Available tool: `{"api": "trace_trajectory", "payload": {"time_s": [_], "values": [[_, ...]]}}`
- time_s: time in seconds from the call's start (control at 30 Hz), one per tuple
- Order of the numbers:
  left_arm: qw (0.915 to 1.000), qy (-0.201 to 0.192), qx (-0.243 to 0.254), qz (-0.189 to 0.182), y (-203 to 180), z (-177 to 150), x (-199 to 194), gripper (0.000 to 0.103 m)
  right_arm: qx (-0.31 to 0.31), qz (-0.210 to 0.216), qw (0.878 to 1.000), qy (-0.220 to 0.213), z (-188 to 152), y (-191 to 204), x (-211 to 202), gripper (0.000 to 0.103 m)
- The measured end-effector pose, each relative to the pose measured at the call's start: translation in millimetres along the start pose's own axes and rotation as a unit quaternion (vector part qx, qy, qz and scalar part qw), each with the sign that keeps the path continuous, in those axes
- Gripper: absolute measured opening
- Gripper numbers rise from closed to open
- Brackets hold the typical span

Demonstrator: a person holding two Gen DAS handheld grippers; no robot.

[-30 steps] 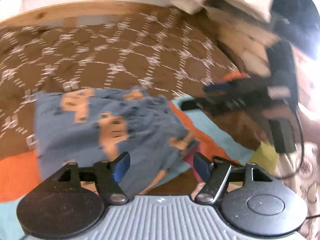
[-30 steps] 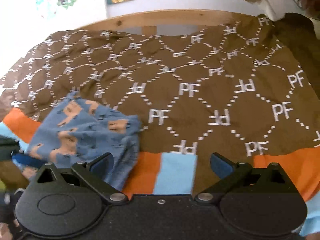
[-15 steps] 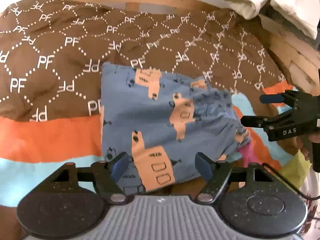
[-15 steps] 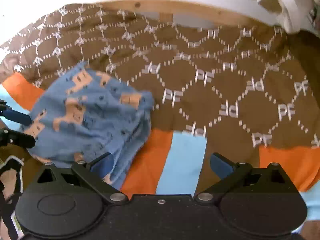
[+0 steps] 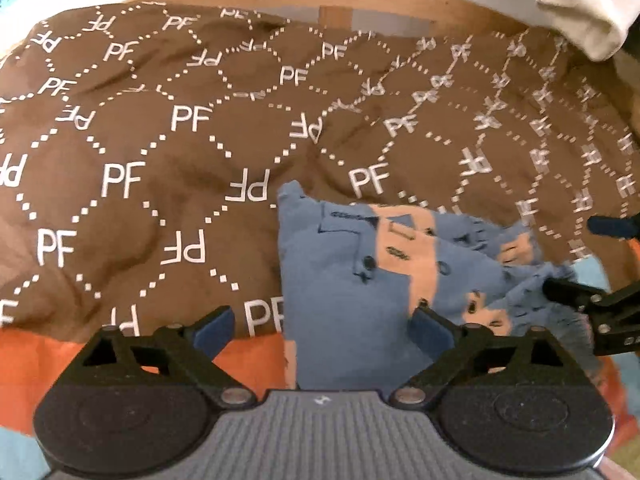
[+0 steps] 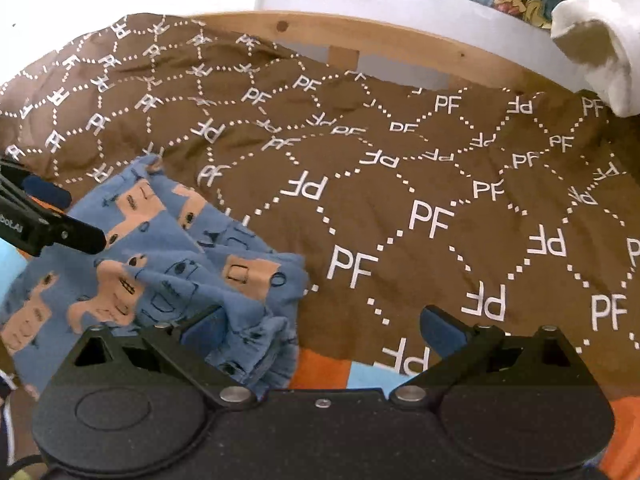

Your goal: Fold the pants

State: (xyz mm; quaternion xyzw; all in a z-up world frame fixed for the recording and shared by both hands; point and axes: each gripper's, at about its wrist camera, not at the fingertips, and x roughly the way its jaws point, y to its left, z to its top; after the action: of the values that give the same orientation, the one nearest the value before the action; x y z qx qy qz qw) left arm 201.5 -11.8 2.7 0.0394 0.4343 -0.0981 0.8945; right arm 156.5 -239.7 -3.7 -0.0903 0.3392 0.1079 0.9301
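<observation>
Small blue pants point(image 5: 360, 280) with orange animal prints lie folded in a bundle on the brown blanket; they also show in the right wrist view point(image 6: 168, 256). My left gripper point(image 5: 320, 330) is open and empty, hovering over the pants' left edge. My right gripper point(image 6: 322, 326) is open and empty, its left finger over the pants' bunched right end. Each gripper's tips show in the other's view: the right one point(image 5: 592, 264) at the right edge, the left one point(image 6: 52, 216) at the left edge.
The brown "PF" blanket point(image 5: 160, 160) covers a bed with orange and light blue stripes point(image 5: 248, 356) near me. A wooden headboard rail point(image 6: 360, 36) runs along the back. White cloth point(image 6: 600, 48) hangs at the upper right.
Both grippers have shifted sideways and slightly back from the pants. The pants now sit to the right in the left view and lower left in the right view. Both stay open.
</observation>
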Motion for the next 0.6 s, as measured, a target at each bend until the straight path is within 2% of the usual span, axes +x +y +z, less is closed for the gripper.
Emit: {"api": "trace_trajectory", "payload": {"time_s": [0.07, 0.13, 0.23, 0.43, 0.53, 0.6], "values": [[0.9999, 0.010, 0.001, 0.008, 2, 1, 13, 0.103, -0.006, -0.002, 1.000, 0.004, -1, -1, 6, 0.102], [0.9997, 0.022, -0.011, 0.000, 6, 1, 22, 0.103, -0.005, 0.003, 1.000, 0.004, -1, -3, 9, 0.102], [0.9991, 0.027, -0.031, -0.010, 10, 1, 24, 0.103, 0.009, 0.008, 1.000, 0.002, 0, -7, 6, 0.102], [0.9988, 0.028, -0.038, -0.013, 10, 2, 17, 0.103, 0.036, 0.006, 0.999, -0.023, -1, -13, -16, 0.102], [0.9980, 0.031, -0.052, -0.018, 13, 2, 18, 0.103, 0.023, -0.014, 1.000, 0.007, -6, -13, -9, 0.102], [0.9973, 0.033, -0.061, -0.021, 13, 2, 17, 0.103, 0.038, -0.007, 0.999, 0.003, -10, -16, -13, 0.102]]}}
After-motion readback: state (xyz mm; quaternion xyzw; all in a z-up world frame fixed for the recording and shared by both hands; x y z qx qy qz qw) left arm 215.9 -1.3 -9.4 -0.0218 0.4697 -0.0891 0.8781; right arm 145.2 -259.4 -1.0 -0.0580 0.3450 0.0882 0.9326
